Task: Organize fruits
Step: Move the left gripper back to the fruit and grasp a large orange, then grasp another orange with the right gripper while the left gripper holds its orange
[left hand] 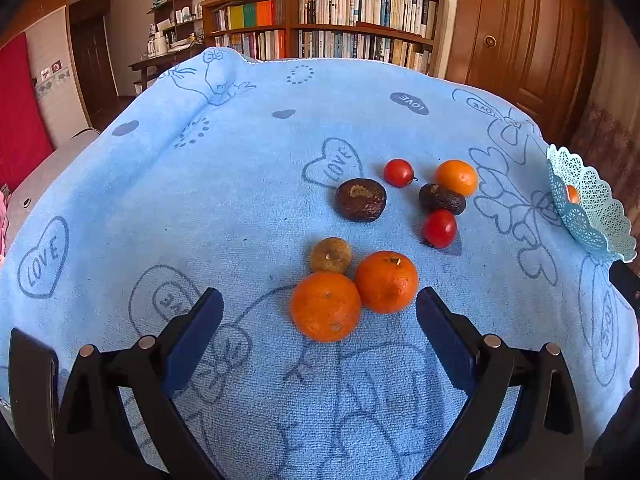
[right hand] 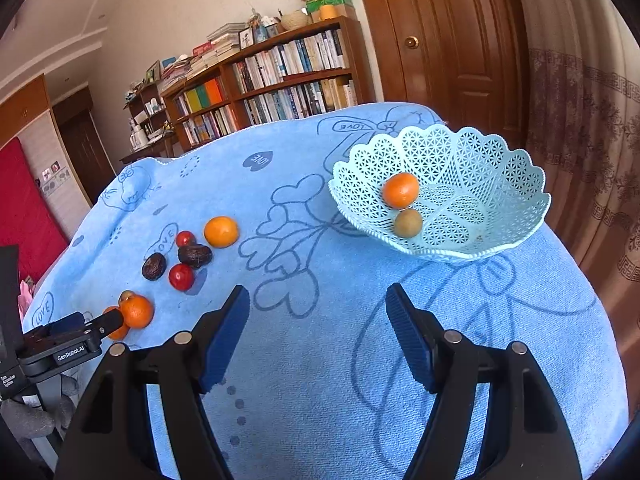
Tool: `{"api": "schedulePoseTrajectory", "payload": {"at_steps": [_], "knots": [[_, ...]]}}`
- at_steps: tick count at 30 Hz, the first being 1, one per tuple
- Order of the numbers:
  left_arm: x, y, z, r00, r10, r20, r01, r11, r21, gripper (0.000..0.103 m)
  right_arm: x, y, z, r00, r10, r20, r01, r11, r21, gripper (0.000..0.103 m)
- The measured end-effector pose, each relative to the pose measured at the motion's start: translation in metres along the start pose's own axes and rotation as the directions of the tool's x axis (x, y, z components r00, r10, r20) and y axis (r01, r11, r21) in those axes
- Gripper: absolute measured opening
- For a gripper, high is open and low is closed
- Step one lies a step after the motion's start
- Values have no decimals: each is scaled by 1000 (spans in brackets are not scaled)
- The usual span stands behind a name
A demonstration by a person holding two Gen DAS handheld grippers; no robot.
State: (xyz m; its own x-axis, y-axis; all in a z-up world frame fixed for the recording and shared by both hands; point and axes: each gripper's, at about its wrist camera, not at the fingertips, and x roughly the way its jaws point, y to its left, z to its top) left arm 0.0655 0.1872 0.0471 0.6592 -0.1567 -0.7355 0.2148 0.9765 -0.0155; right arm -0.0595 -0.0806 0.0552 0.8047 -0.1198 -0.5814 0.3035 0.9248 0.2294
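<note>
Two oranges (left hand: 325,306) (left hand: 386,281) and a small brown fruit (left hand: 331,255) lie just ahead of my open left gripper (left hand: 320,304). Farther off lie two dark wrinkled fruits (left hand: 360,200) (left hand: 441,198), two red tomatoes (left hand: 398,173) (left hand: 440,228) and a small orange (left hand: 456,177). The pale blue lattice basket (right hand: 496,168) holds an orange (right hand: 400,190) and a small greenish-brown fruit (right hand: 408,223). My right gripper (right hand: 318,308) is open and empty, short of the basket. The left gripper's fingers (right hand: 100,324) show at the left of the right wrist view, next to the oranges (right hand: 137,311).
A light blue towel (left hand: 240,184) with "LOVE" hearts covers the table. The basket (left hand: 588,208) sits near the towel's right edge. Behind stand a bookshelf (left hand: 328,24), a wooden door (left hand: 520,28) and a curtain (right hand: 592,128). A red panel (left hand: 16,120) is at far left.
</note>
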Motion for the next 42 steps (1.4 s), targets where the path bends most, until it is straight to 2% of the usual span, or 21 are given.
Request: {"api": "schedulePoseTrajectory", "payload": {"at_steps": [2, 4, 7, 11, 19, 23, 26, 31, 34, 42], "knots": [[5, 2, -1, 1000, -7, -8, 7, 1000, -1, 97, 2, 6, 0, 1000, 6, -10, -6, 1000, -12, 71], [10, 3, -2, 1000, -20, -21, 20, 1000, -1, 88, 3, 10, -1, 1000, 11, -19, -12, 1000, -23, 71], [14, 6, -3, 996, -81, -24, 81, 997, -15, 81, 6, 15, -2, 999, 21, -36, -22, 999, -38, 71], [14, 3, -3, 985, -170, -21, 170, 985, -4, 65, 11, 23, -1, 997, 48, -66, -51, 997, -55, 71], [11, 8, -8, 981, -193, -13, 193, 981, 4, 54, 21, 45, -2, 986, 109, -126, -120, 989, -84, 71], [10, 15, -9, 982, -187, -11, 187, 982, -16, 40, 25, 61, -2, 980, 134, -148, -153, 981, -121, 71], [10, 20, -10, 979, -202, -12, 202, 979, -38, 40, 29, 74, -4, 976, 144, -166, -170, 974, -152, 71], [16, 14, -11, 985, -169, -37, 169, 986, -9, 40, 36, 90, -7, 967, 161, -199, -198, 963, -181, 71], [18, 17, -9, 982, -184, -40, 184, 983, -26, 40, 39, 98, -9, 963, 165, -214, -208, 959, -195, 71], [16, 17, -12, 983, -184, -23, 184, 983, -25, 39, 49, 115, -15, 954, 167, -247, -225, 948, -227, 71]]}}
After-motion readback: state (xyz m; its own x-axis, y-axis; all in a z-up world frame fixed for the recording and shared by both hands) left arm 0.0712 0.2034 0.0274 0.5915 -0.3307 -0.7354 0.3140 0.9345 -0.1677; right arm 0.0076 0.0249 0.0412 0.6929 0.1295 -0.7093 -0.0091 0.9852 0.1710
